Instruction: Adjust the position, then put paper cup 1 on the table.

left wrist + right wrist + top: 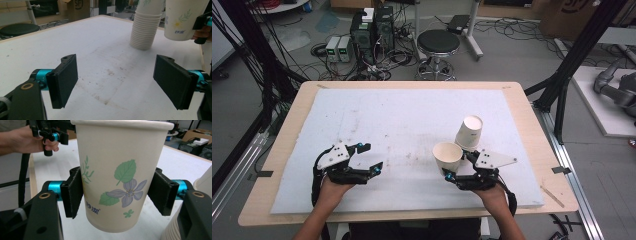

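Note:
A white paper cup (pixel 120 177) printed with a purple flower and green leaves hangs upright above the mat. My right gripper (pixel 119 195) is shut on it, one pad against each side. From above, this cup (pixel 447 155) is at the right front of the mat, in my right gripper (pixel 458 165). Just behind it a stack of paper cups (pixel 469 131) stands mouth down and leans slightly. The stack (pixel 145 27) and the held cup (pixel 185 20) are ahead of my left gripper (pixel 120 80). My left gripper (pixel 371 157) is open and holds nothing, low over the left front of the mat.
A white foam mat (pixel 402 115) covers most of the wooden table (pixel 532 130). Beyond the far edge stand a black stool (pixel 438 42), computer boxes (pixel 372 30) and loose cables on the floor. Black frame posts (pixel 572 55) rise at both sides.

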